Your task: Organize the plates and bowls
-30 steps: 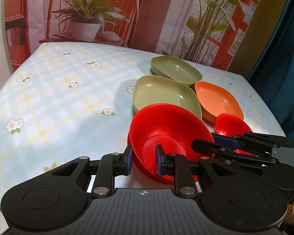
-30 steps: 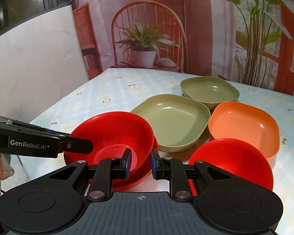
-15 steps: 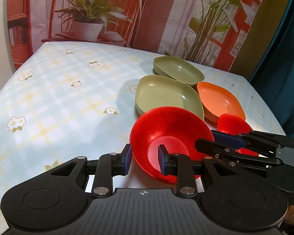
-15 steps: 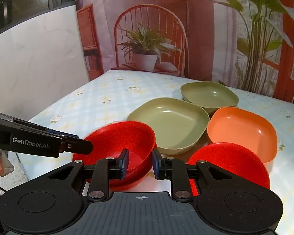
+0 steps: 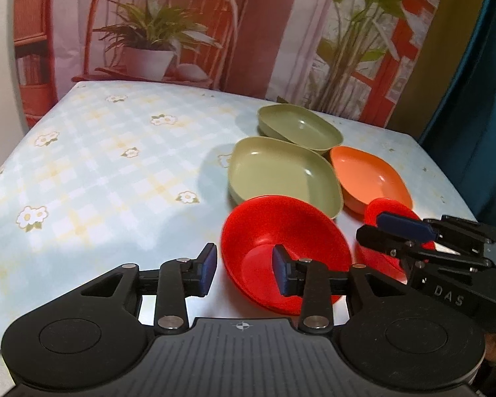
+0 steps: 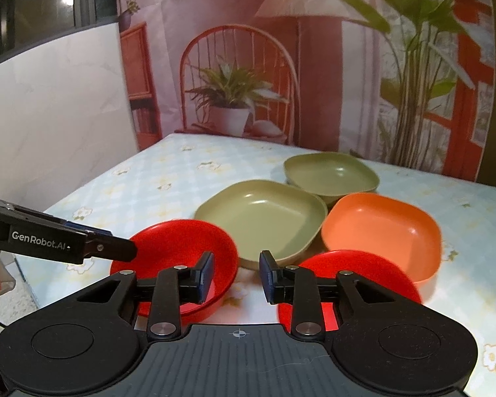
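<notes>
Change, left tool: the left gripper stood nearly closed across the near rim of the red bowl a second ago; its jaws are now spread wide, one blue pad outside the rim, the other over the bowl's inside. Nothing held.
Change, right tool: the right gripper has opened over the same second and now gapes empty, aimed at the gap between the two red dishes.
Reading: both releases look done; the red bowl appears to sit on the tablecloth by itself. Judgement: one placing step is finished, sorting is not.
Task items, location: red bowl at near edge, left; second red bowl near edge, right, partly hidden by the right tool. Behind them the large green dish, touching or just beside the red bowl; the small green dish farther back; the orange dish to the right.
Stacking state: no dish is nested in another that I can see.
Obstruction: the five dishes crowd close together, rims near or touching, so lifting one may nudge its neighbour. The two tools also sit close side by side.
Surroundings: printed backdrop behind table; left half of the cloth bare.
</notes>
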A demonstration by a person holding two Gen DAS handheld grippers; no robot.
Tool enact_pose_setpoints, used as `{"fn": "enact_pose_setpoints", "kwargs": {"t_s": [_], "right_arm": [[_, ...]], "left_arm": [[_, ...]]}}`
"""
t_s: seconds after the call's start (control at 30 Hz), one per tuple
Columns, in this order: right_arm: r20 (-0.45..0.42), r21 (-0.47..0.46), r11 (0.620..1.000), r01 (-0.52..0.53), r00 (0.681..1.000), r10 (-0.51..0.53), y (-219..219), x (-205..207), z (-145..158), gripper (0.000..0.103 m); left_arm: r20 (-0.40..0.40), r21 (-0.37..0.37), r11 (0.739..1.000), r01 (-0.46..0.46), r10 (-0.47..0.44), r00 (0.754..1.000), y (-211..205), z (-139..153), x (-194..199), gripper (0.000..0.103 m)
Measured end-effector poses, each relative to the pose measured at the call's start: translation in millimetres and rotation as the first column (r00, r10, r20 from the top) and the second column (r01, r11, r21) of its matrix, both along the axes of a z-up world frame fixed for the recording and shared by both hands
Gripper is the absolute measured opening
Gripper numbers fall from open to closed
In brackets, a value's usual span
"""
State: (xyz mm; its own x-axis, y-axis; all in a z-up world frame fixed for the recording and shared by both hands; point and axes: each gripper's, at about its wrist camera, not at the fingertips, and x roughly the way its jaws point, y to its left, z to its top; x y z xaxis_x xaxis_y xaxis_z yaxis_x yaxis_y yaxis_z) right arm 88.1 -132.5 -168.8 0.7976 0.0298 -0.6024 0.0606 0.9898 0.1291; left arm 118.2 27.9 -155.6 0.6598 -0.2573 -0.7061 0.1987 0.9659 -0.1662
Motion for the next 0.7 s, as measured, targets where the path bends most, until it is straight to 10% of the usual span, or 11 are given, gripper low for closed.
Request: {"fn": "enact_pose_setpoints", "kwargs": {"t_s": [0.7], "right_arm": [[0.01,-0.051,0.978,0.202,0.979,-0.202,-47,-34,4,0.032]], "left_arm": [[0.091,0.04,0.993,0.11,-0.113,0.989,-35,29,19,0.039]]}}
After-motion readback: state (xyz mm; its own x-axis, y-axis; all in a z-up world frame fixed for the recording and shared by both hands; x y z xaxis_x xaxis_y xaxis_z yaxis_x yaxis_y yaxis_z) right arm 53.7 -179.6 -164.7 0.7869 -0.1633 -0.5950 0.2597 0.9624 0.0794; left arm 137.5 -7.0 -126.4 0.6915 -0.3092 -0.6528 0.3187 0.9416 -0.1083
